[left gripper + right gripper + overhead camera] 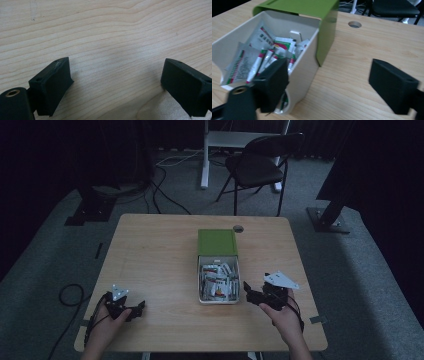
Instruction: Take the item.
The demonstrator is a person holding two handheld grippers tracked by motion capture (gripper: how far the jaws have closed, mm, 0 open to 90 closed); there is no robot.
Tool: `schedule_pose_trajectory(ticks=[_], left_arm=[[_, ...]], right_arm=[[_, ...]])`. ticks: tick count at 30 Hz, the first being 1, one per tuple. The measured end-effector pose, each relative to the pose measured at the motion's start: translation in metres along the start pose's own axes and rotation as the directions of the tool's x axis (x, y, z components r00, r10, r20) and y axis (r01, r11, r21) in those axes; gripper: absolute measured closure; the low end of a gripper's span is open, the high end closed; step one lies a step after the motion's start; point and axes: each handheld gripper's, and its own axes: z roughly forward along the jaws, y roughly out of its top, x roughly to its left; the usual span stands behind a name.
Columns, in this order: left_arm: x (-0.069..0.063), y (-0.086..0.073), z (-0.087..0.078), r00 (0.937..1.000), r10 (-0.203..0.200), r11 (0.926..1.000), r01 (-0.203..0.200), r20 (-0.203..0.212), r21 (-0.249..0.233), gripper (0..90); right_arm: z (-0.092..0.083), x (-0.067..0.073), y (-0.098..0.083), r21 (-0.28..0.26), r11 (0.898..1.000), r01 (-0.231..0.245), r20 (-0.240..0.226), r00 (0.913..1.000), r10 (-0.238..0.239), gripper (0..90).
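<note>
- Box of little packets sits in the middle of the tabletop, a bit nearer to us than the far edge.
- It is a pale drawer pulled part way out of a green sleeve. We can look down into the open part.
- Inside we see lots of small packets and tubes, white with red and green marks. They lie in a messy heap.
- Our right claw is just beside the box, on its right side near the front corner. Its jaws are spread wide and hold nothing.
- In the right gripper view, one jaw is close to the front wall of the box and the other is out over bare wood. We cannot tell if the near jaw touches the wall.
- Our left claw is well apart from the box, low over the near left part of the tabletop. Its jaws are wide apart too, with just wood between them.
- We think the job has hardly begun. No packet lies out on the tabletop, and the drawer looks full.
- What is left, we guess, is to reach in, pinch a packet and lift it out, or push the drawer shut.
</note>
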Motion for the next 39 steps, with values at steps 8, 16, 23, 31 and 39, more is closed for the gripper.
schedule_pose_trajectory(ticks=[8,16,23,31,39], left_arm=[[0.000,0.000,0.000,1.0000,0.000,1.0000,0.000,0.000,0.000,10.1],[0.000,0.000,0.000,1.0000,0.000,1.0000,0.000,0.000,0.000,10.1],[0.000,0.000,0.000,1.0000,0.000,1.0000,0.000,0.000,0.000,10.1],[0.000,0.000,0.000,1.0000,0.000,1.0000,0.000,0.000,0.000,10.1],[0.000,0.000,0.000,1.0000,0.005,1.0000,-0.005,0.000,0.003,10.1]], right_arm=[[-0.001,0.019,0.011,-0.023,0.999,0.030,-0.053,0.9981,-0.032,22.0],[0.003,0.038,0.017,-0.034,0.998,0.061,-0.080,0.9948,-0.063,30.3],[0.010,0.051,0.020,-0.044,0.994,0.098,-0.114,0.9881,-0.102,33.6],[0.021,0.070,0.015,-0.061,0.989,0.132,-0.158,0.9775,-0.140,44.3],[0.044,0.078,0.007,-0.031,0.988,0.154,-0.192,0.9687,-0.157,47.6]])
